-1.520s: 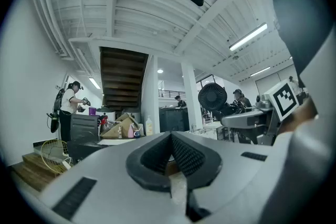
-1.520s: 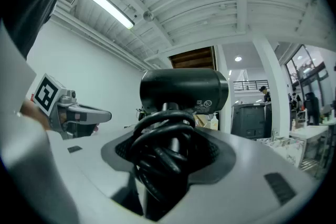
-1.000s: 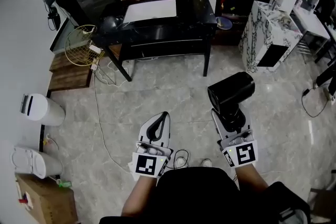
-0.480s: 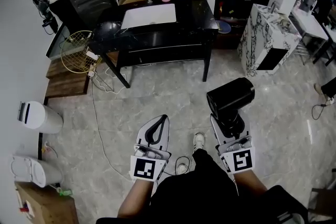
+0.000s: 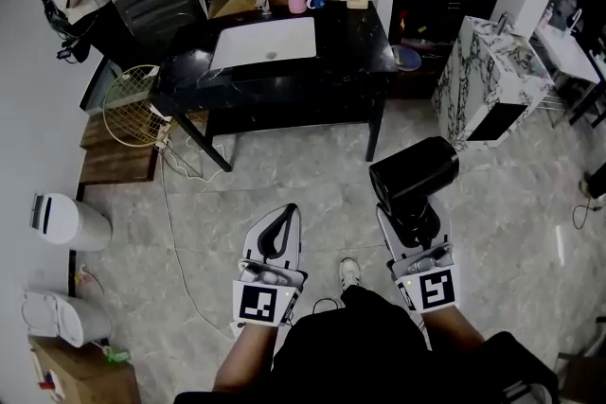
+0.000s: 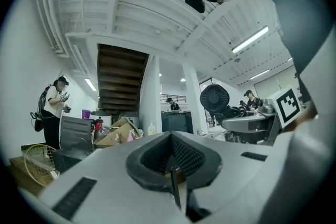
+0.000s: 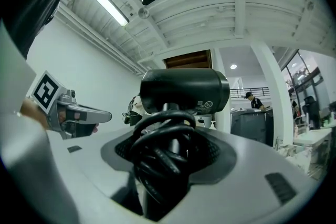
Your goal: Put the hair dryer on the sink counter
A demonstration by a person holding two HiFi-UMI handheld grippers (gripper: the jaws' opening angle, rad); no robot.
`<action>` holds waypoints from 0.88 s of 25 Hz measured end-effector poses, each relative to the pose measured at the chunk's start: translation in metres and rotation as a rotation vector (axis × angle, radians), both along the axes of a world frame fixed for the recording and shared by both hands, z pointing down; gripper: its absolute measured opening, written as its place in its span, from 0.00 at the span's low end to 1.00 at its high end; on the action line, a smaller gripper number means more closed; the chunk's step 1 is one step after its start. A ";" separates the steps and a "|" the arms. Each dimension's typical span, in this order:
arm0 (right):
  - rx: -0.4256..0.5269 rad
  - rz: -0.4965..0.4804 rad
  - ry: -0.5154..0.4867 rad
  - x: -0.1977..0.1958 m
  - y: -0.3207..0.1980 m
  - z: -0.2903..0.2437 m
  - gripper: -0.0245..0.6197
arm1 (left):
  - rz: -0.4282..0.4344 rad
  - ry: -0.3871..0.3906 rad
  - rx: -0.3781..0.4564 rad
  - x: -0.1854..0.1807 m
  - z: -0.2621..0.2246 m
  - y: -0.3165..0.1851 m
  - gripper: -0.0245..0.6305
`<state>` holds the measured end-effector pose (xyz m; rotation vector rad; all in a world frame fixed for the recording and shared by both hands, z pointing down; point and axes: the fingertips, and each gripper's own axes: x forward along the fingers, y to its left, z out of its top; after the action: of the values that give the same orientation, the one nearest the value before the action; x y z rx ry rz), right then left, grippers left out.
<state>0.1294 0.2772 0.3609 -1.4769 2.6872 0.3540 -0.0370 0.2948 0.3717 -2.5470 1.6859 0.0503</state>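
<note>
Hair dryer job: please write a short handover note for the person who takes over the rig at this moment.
Left gripper: shut, empty, held low.
Right gripper: shut on the hair dryer at its handle, with the coiled cord bunched there.
Sink counter: ahead across the floor, not yet within reach.
Done: dryer picked up.
Left: walk to the counter and lay the dryer on a bare part of the black top, probably right of the basin, then release.

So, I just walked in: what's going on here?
A person holds a gripper in each hand. The right gripper is shut on a black hair dryer, its cord coiled at the jaws. The left gripper is shut and empty. The black sink counter with a white basin stands ahead across the marble floor; the dryer is not yet on it.
</note>
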 end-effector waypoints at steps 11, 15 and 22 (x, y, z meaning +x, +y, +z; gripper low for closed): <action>-0.027 -0.068 -0.004 0.011 -0.104 0.002 0.44 | -0.059 -0.022 -0.021 0.010 0.011 -0.098 0.03; -0.038 -0.077 0.004 0.012 -0.132 0.005 0.44 | -0.079 -0.006 -0.022 0.008 0.009 -0.121 0.03; -0.025 -0.086 0.007 0.001 -0.177 0.008 0.44 | -0.100 -0.037 -0.022 -0.008 0.012 -0.159 0.03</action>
<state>0.1300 0.0997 0.3692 -1.3636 2.7592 0.3224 -0.0452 0.1360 0.3834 -2.4589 1.8072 -0.0219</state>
